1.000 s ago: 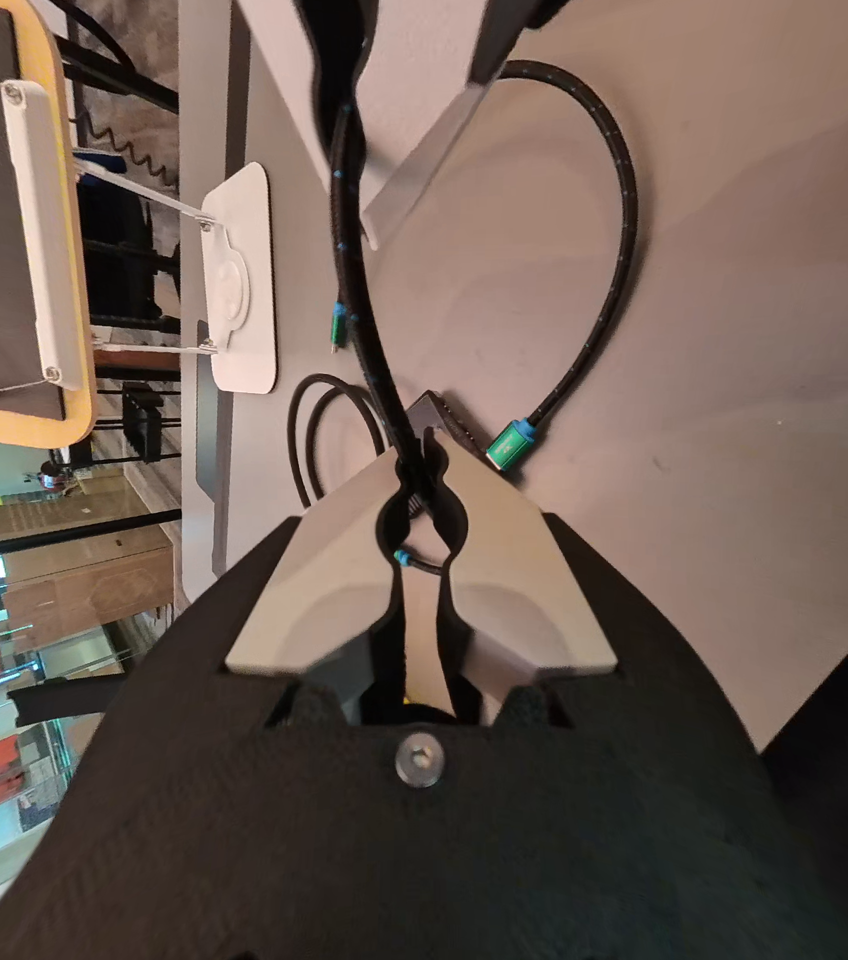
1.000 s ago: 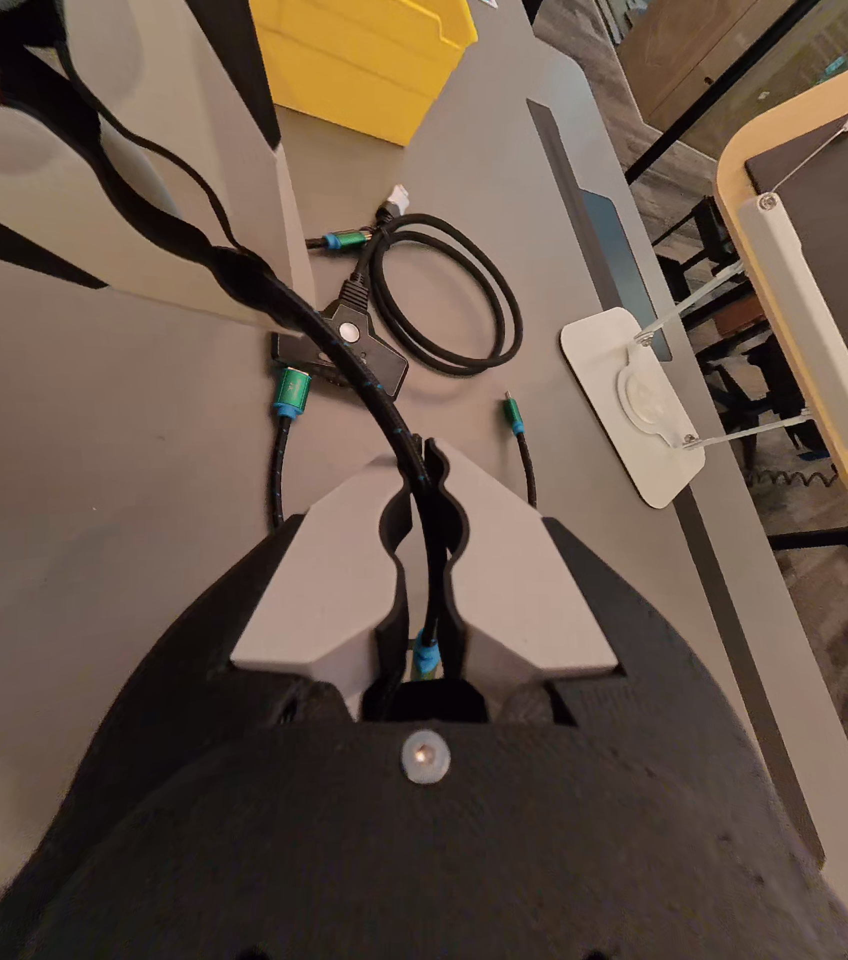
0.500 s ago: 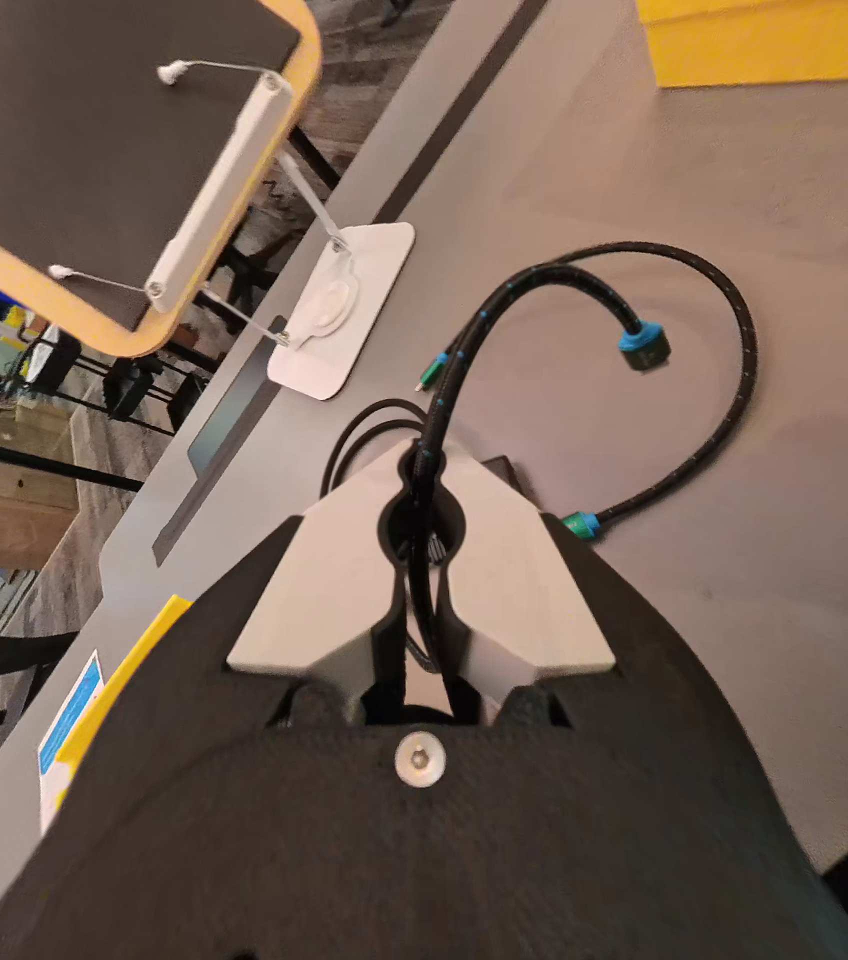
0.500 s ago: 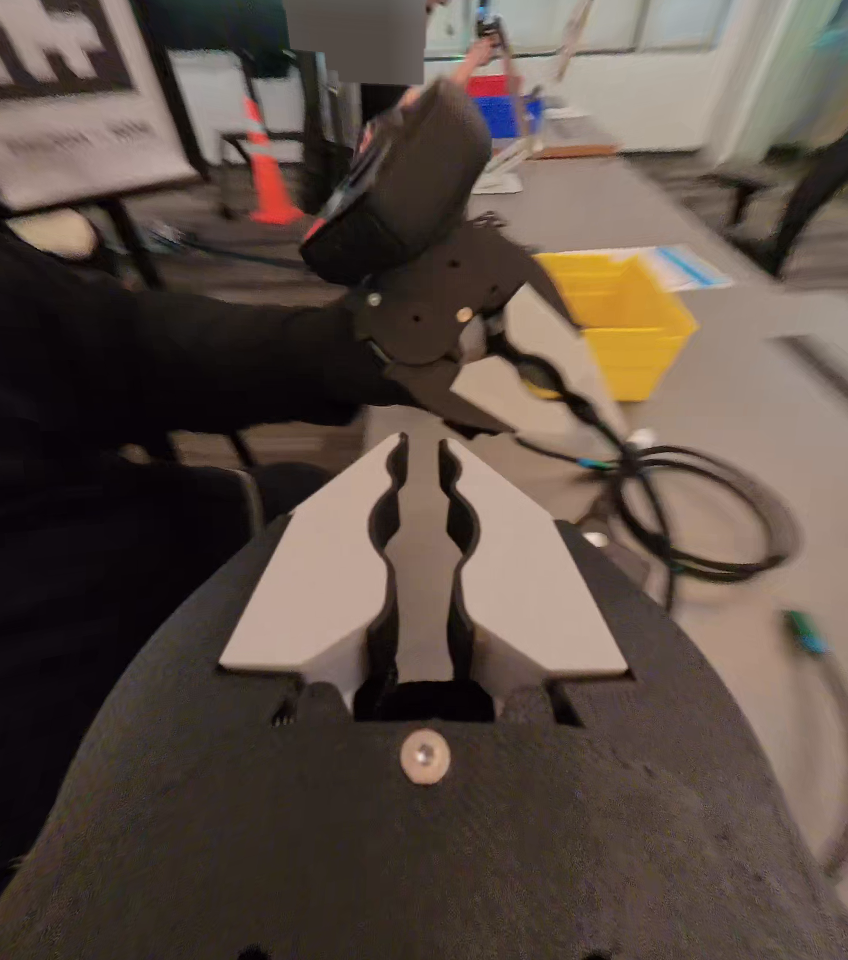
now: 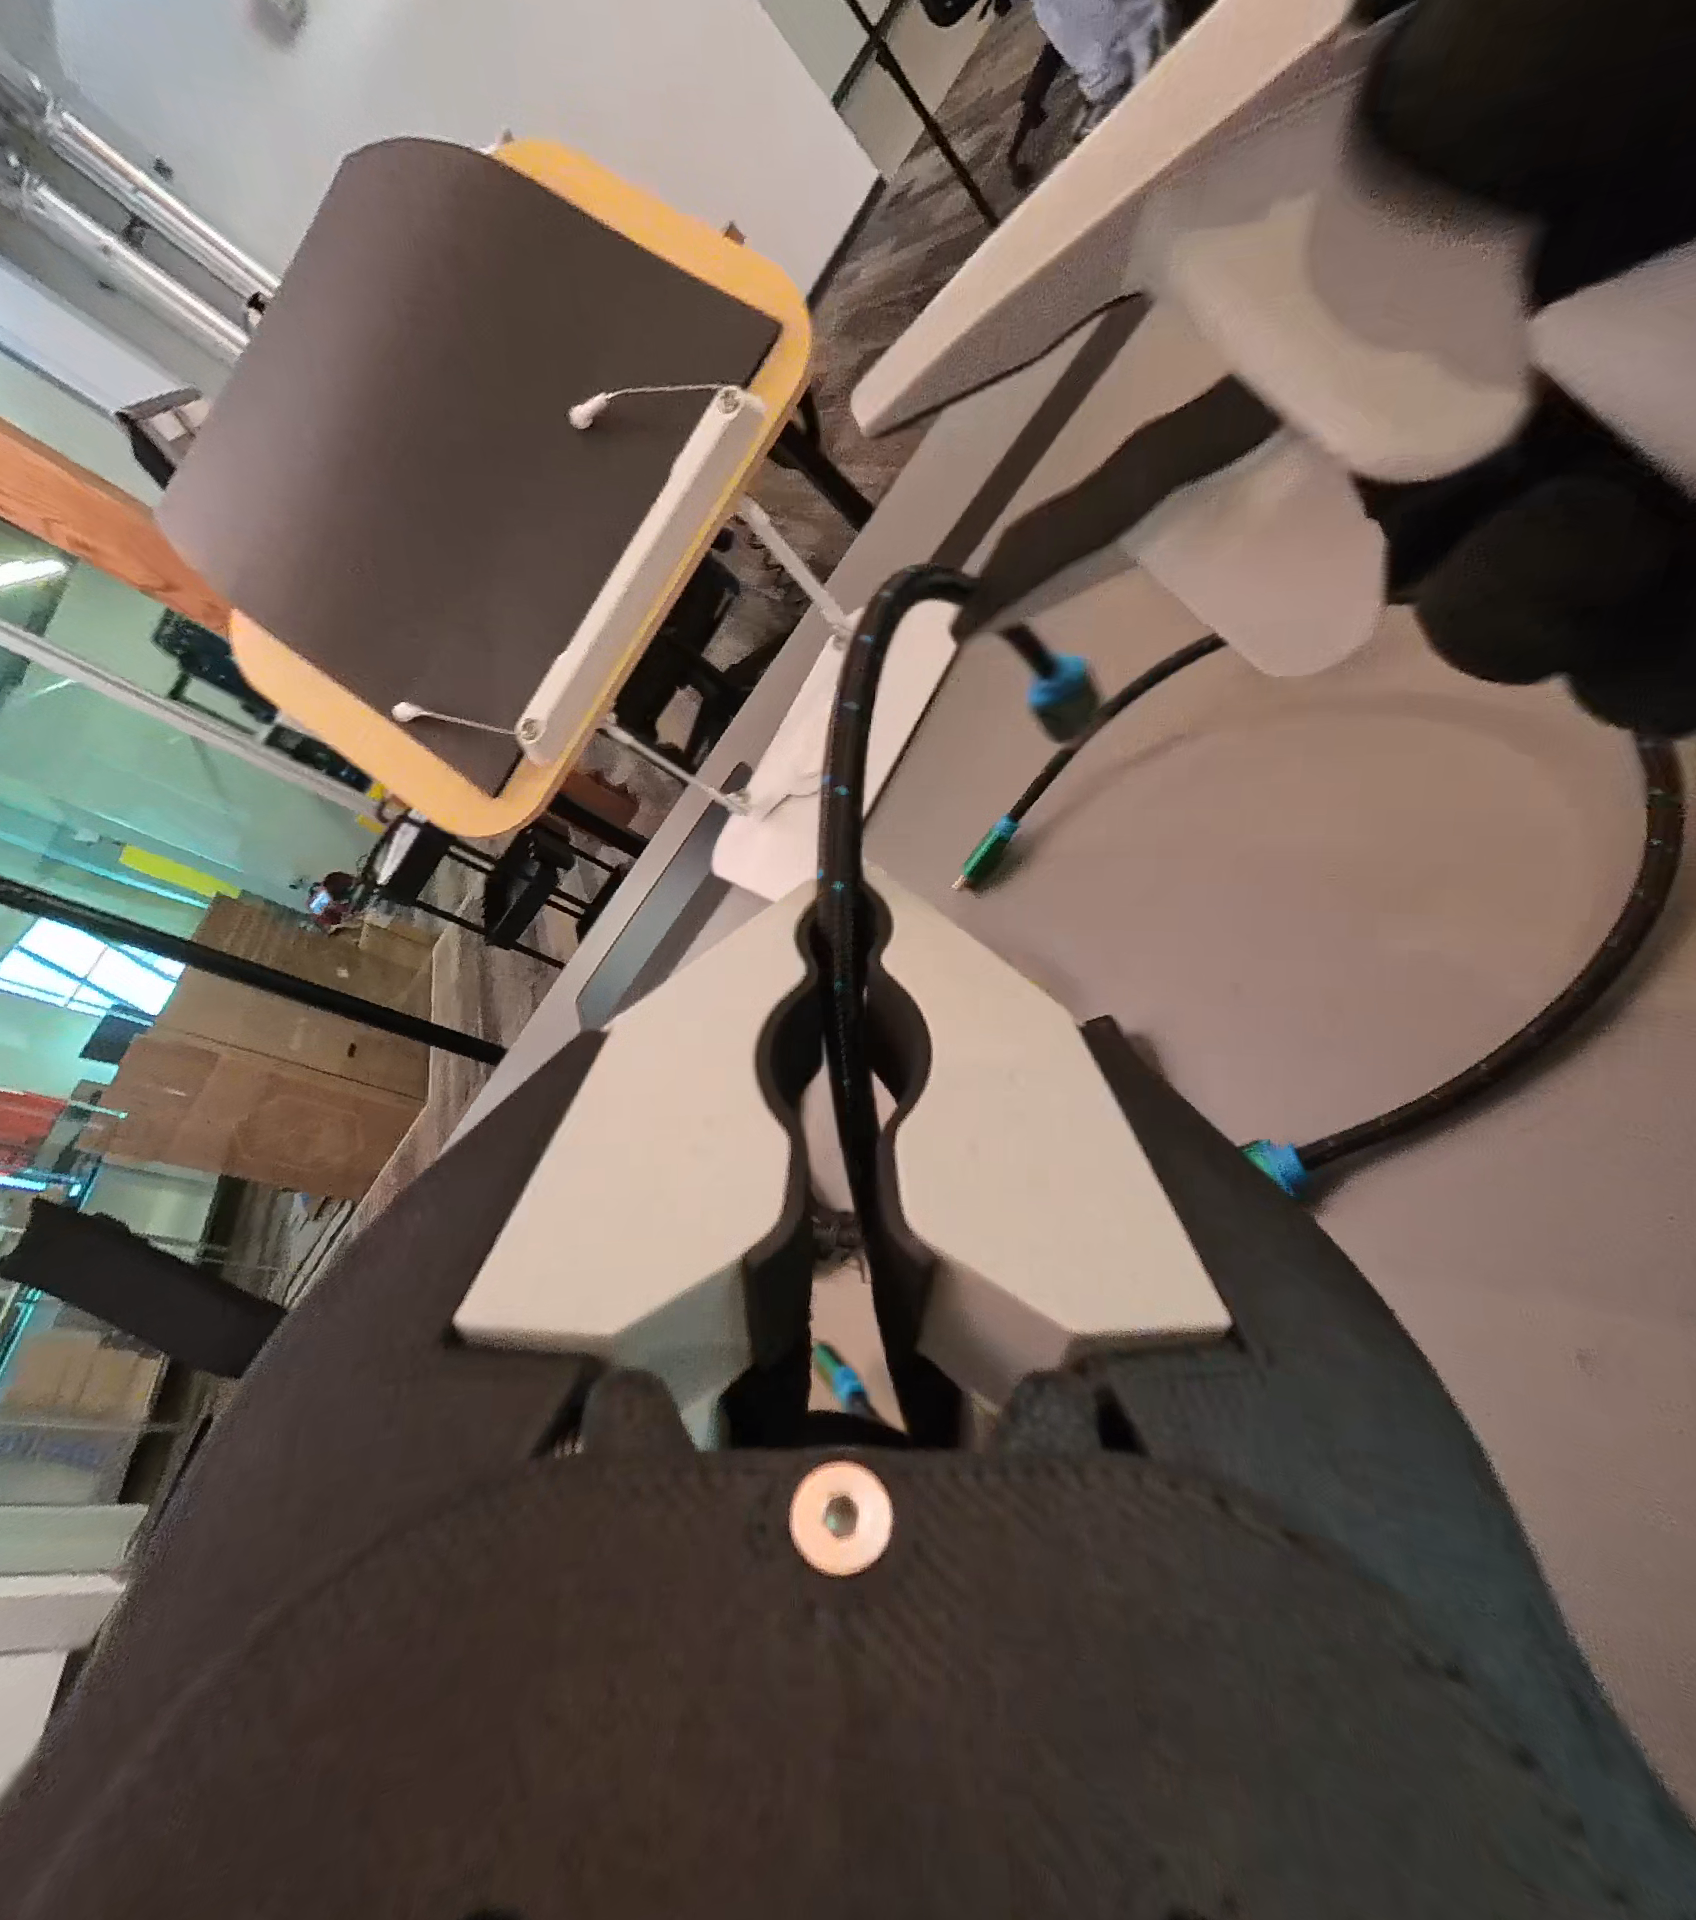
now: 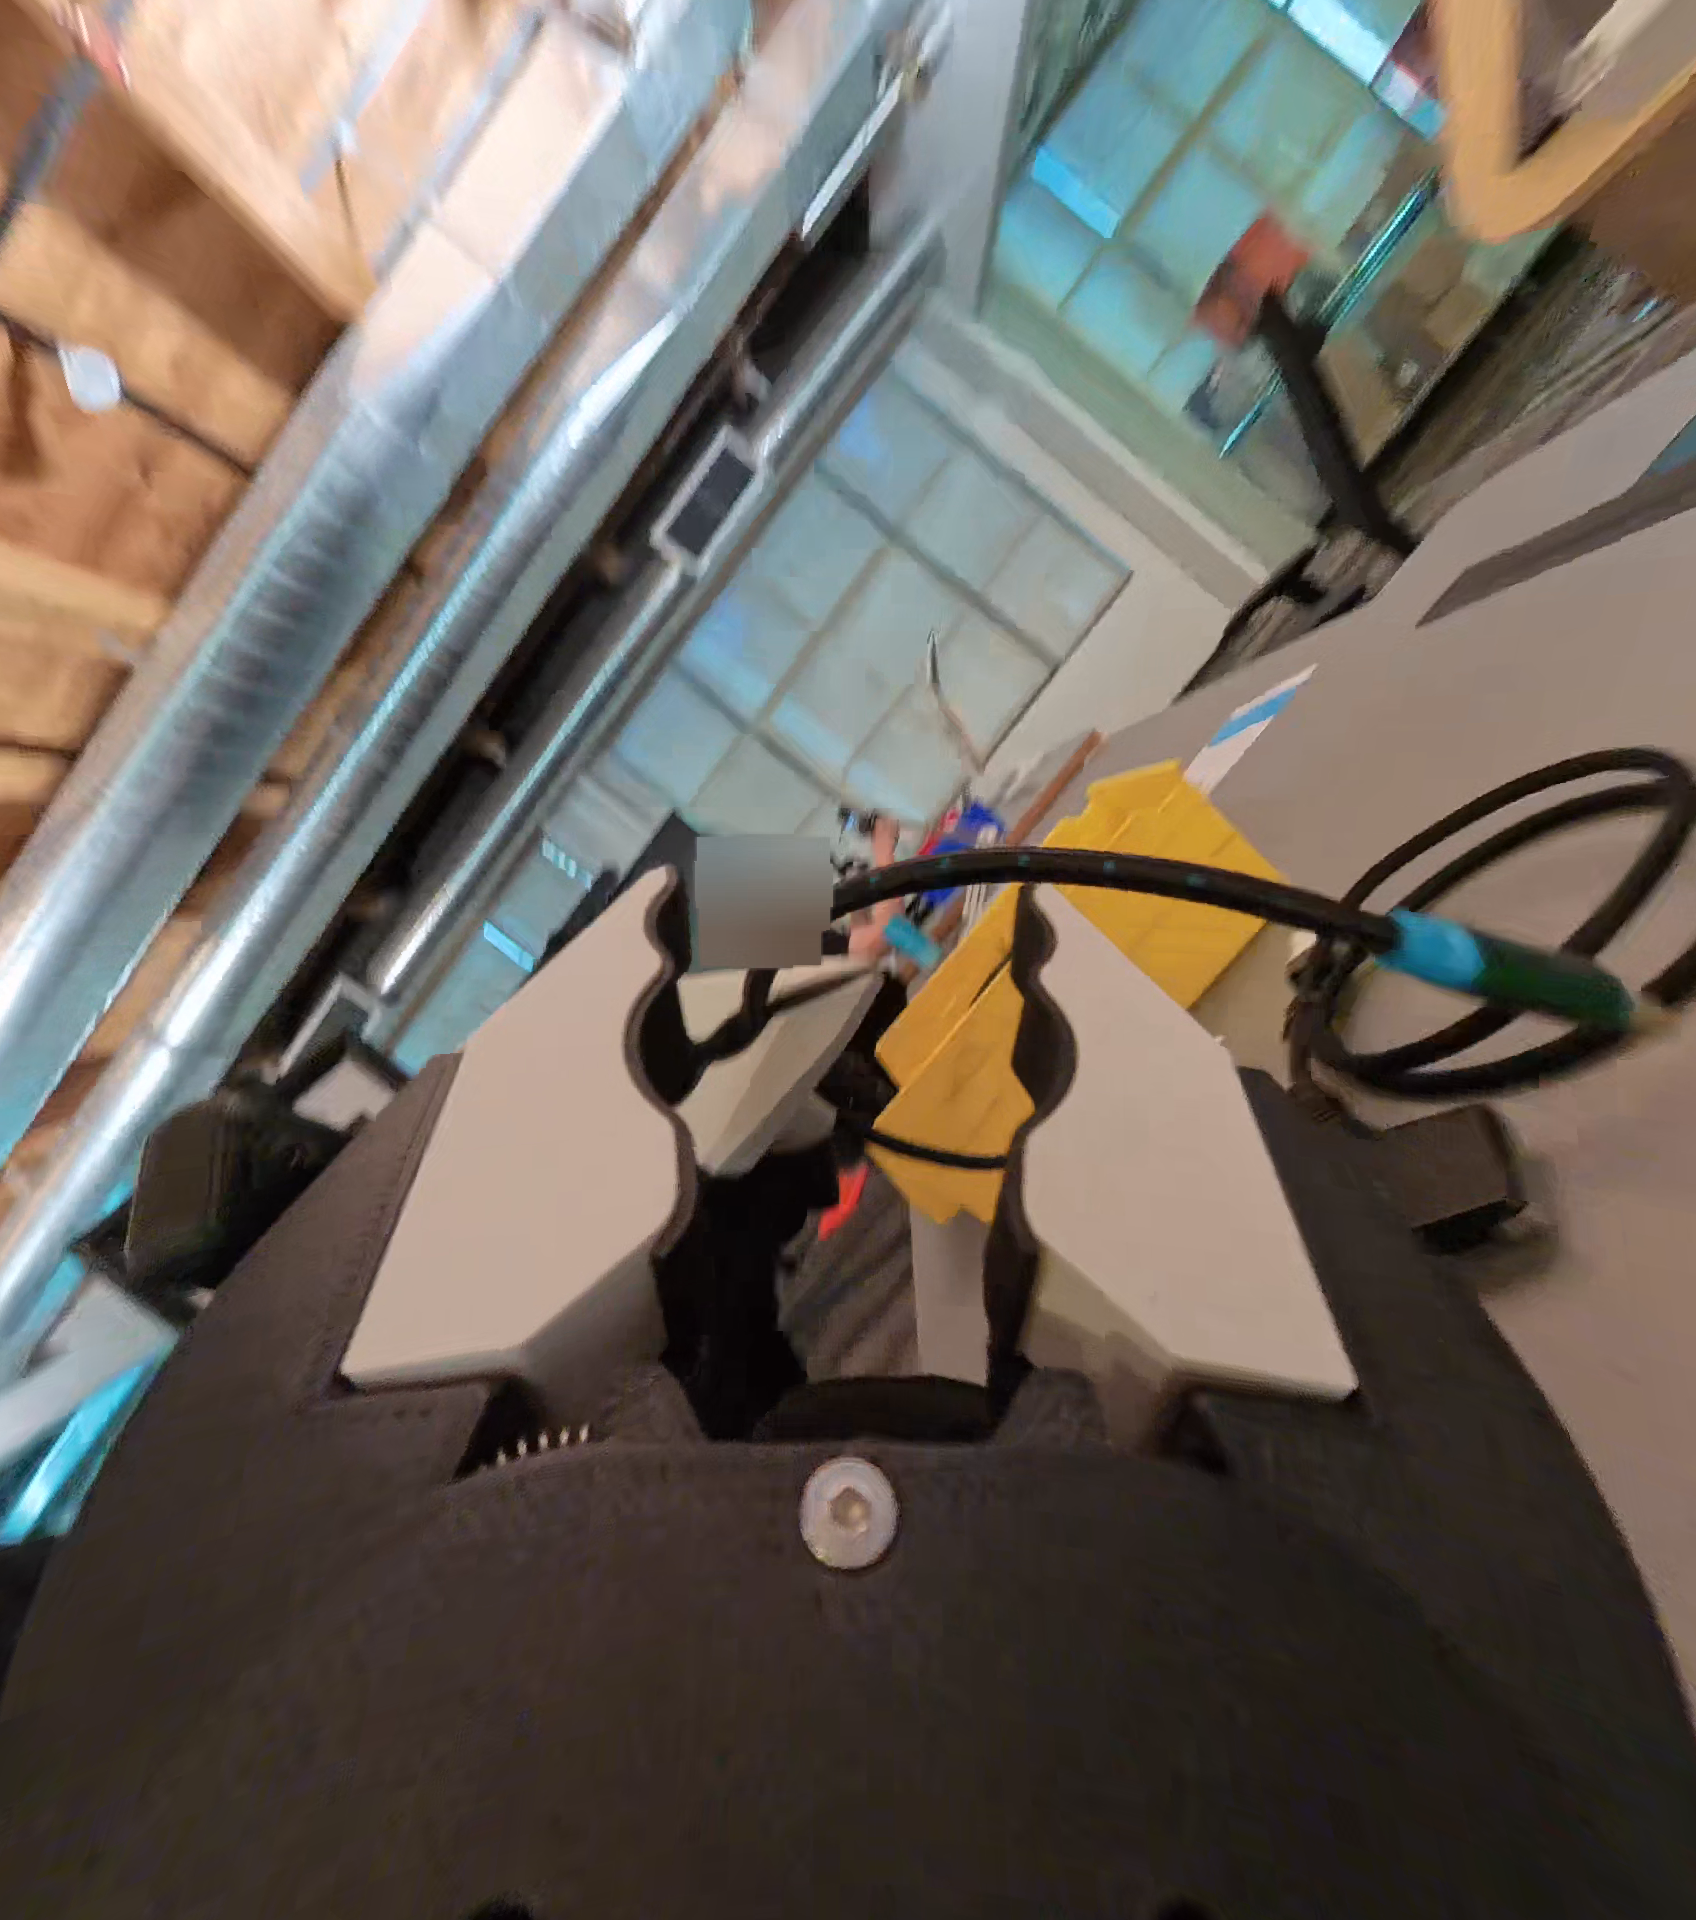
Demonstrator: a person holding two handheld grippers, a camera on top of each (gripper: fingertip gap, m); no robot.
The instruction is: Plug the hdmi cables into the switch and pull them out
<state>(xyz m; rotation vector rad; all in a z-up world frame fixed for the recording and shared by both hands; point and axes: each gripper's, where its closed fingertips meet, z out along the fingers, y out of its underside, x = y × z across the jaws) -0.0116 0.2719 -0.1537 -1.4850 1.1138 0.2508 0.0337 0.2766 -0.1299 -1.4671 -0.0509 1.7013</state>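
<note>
My left gripper (image 5: 839, 906) is shut on a black braided HDMI cable (image 5: 849, 727). The cable rises from the jaws and bends over to its free plug (image 5: 1057, 696) with a blue collar, held in the air. My right gripper (image 6: 844, 925) is open wide and empty; it shows blurred at the top right of the left wrist view (image 5: 1343, 488). In the right wrist view the same plug (image 6: 1509, 966) hangs above the black switch (image 6: 1446, 1174) and its coiled lead (image 6: 1550, 914). A second braided cable (image 5: 1571, 997) lies on the table (image 5: 1446, 1403). The switch is hidden in the left wrist view.
A thin cable with a green plug (image 5: 989, 857) lies on the table. A yellow bin (image 6: 1145, 883) stands at the far end. A black board with a yellow rim (image 5: 470, 468) stands on a white stand beyond the table edge. A black-gloved hand (image 5: 1602, 603) holds the right gripper. One gripper's finger ends stand about 6 cm off the other's.
My right gripper has let go of the cable, opened wide and swung upward. My left gripper keeps its hold and has tilted up, with the free plug now dangling.
</note>
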